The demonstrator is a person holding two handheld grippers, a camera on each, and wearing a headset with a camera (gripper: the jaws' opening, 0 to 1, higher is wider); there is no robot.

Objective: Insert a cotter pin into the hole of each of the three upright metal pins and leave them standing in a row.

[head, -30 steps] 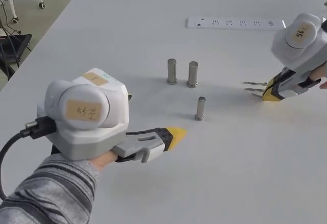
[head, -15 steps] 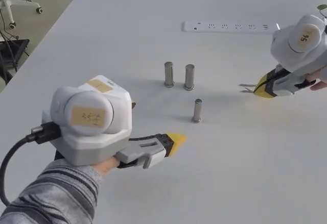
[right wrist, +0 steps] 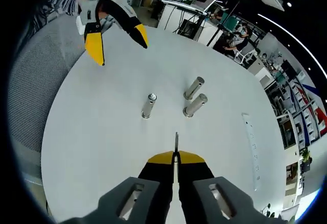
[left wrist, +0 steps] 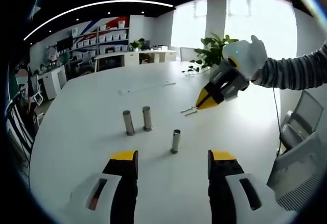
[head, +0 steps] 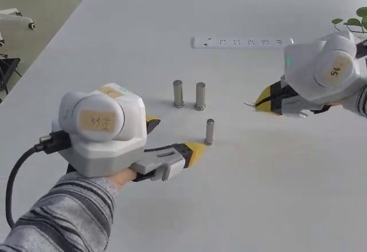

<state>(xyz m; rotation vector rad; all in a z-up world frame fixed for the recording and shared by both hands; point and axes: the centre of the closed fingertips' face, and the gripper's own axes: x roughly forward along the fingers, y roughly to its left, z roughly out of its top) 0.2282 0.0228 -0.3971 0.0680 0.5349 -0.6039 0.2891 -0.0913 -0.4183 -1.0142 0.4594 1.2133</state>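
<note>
Shiny metal pins (head: 200,96), matt white table (head: 258,183)

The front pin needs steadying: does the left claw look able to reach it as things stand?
Probably yes: the open left claw faces the front metal pin with bare table between them; the right claw stands aside.

In the head view, the far jaw of the left tongs (head: 175,136) is mostly hidden behind their own white housing. The cotter pin (right wrist: 176,143) in the right tongs (right wrist: 175,157) shows as a thin edge-on line, its rear end buried between the closed jaws. The cross holes in the metal pins (head: 210,132) are too small to make out. The loose cotter pins (left wrist: 188,111) on the counter (left wrist: 76,132) are too tiny to count. A plant (head: 351,22) is cut off by the picture's edge.
</note>
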